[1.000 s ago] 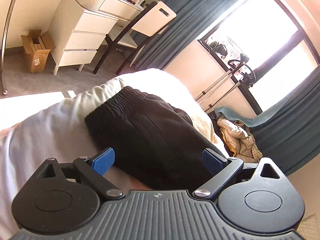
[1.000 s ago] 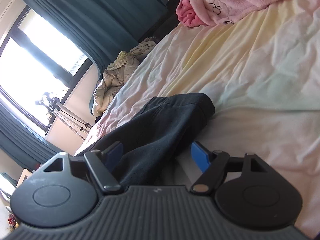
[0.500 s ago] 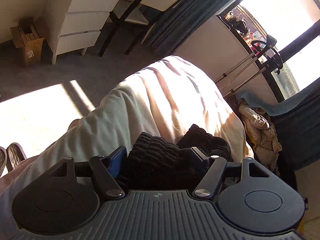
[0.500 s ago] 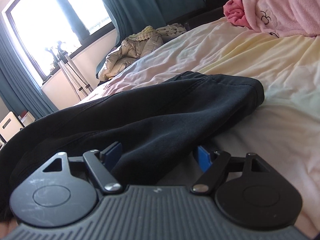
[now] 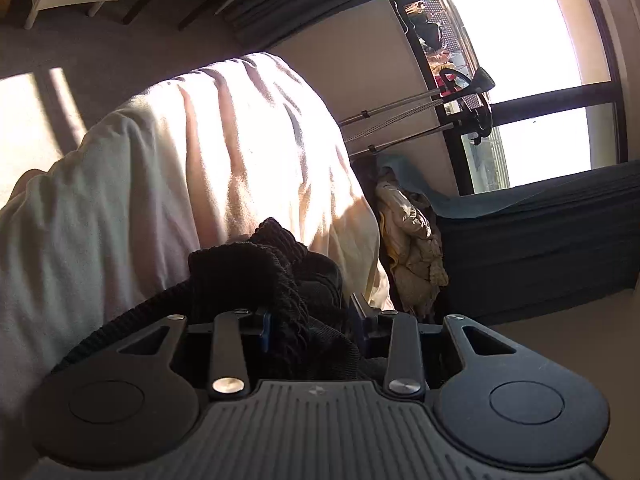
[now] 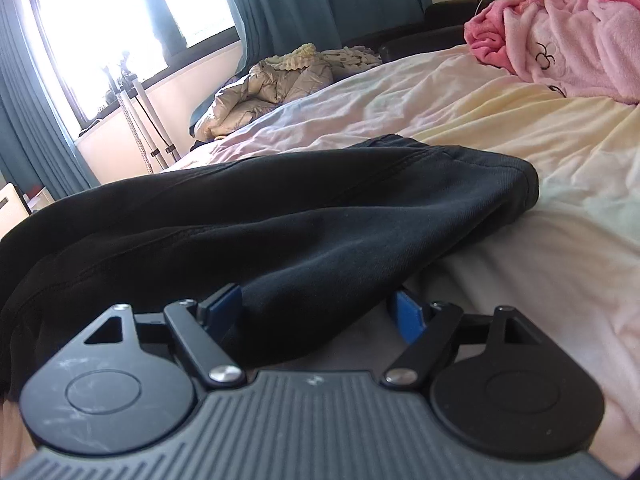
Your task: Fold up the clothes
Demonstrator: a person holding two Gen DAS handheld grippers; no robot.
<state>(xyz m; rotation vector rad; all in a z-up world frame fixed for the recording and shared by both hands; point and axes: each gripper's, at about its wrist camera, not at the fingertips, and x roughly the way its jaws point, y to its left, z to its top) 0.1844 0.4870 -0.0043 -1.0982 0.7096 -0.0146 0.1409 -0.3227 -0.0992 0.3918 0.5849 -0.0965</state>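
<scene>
A pair of black trousers point(image 6: 280, 216) lies across the pale bed sheet point(image 6: 500, 128). In the left wrist view my left gripper point(image 5: 312, 320) is shut on the bunched ribbed waistband point(image 5: 256, 268) of the trousers, with the cloth filling the gap between the blue pads. In the right wrist view my right gripper point(image 6: 320, 308) is open, its blue pads point(image 6: 408, 316) on either side of the lower edge of the trouser leg, low over the sheet.
A pink robe point(image 6: 568, 28) lies at the bed's far right. A beige jacket point(image 6: 264, 88) is heaped beside the bed below the window. A tripod point(image 5: 420, 116) stands by the window. The sheet point(image 5: 180, 160) drapes over the bed corner to the floor.
My left gripper has closed on the waistband and bunched it up, tilting toward the bed corner. My right gripper has lowered to the trouser leg, pads still apart.
</scene>
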